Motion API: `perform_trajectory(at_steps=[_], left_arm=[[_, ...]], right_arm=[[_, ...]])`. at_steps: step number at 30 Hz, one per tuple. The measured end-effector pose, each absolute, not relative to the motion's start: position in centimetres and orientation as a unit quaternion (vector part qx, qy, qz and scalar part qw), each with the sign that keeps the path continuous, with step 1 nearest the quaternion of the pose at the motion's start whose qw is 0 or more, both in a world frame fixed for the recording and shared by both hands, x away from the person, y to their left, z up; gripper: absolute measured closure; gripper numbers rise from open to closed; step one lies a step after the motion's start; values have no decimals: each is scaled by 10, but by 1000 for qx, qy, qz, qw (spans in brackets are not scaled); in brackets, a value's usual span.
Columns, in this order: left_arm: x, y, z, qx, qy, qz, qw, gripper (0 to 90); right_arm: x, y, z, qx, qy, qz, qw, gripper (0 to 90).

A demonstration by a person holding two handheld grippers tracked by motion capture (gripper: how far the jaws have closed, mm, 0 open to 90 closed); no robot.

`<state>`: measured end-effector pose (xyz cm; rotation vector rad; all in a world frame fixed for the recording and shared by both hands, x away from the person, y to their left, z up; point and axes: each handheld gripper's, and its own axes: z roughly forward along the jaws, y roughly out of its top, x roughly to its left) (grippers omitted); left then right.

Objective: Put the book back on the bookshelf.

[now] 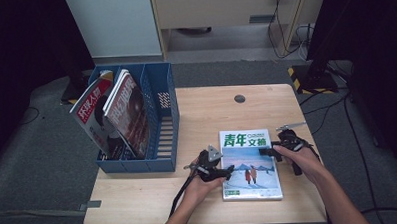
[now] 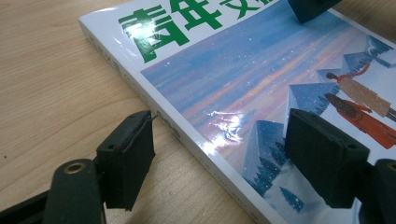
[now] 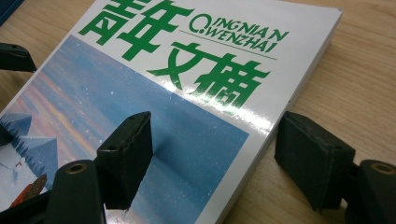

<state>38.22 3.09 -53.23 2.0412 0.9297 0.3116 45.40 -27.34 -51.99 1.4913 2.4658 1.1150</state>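
Jaws spread on left gripper and right gripper | straddling opposite edges of magazine, frame centre | advice: seat deeper, pinch spine, lift level.

Dim surroundings, lit table, glare on magazine

- The magazine lies flat, closed and face up on the wooden tabletop, at its right front part, well apart from the edges.
- Its cover is glossy: a white band at the top carries large green Chinese characters with "QINGNIAN WENZHAI" in small green letters beside them.
- Below the band is a picture of blue dusk sky with pink streaks, snowy peaks, dark firs and two small figures in red and tan coats.
- Its spine is white and fairly thick, with green print along it.
- Its title end points away from the person.
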Motion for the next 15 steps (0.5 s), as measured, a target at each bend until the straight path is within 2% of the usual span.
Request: perform_trajectory(at_steps=[5,9,11,15], left_arm=[[381,29,-531,817,370,132,422,238],[381,30,-532,815,375,130,423,238],[381,30,-532,814,376,130,424,238],[382,30,-532,814,377,125,424,238]], right_arm=[[452,-275,-520,483,796,363,26,312],[450,-274,-520,485,795,362,36,302],[449,-270,-520,484,797,359,39,264],[450,-270,-520,479,802,355,42,278]])
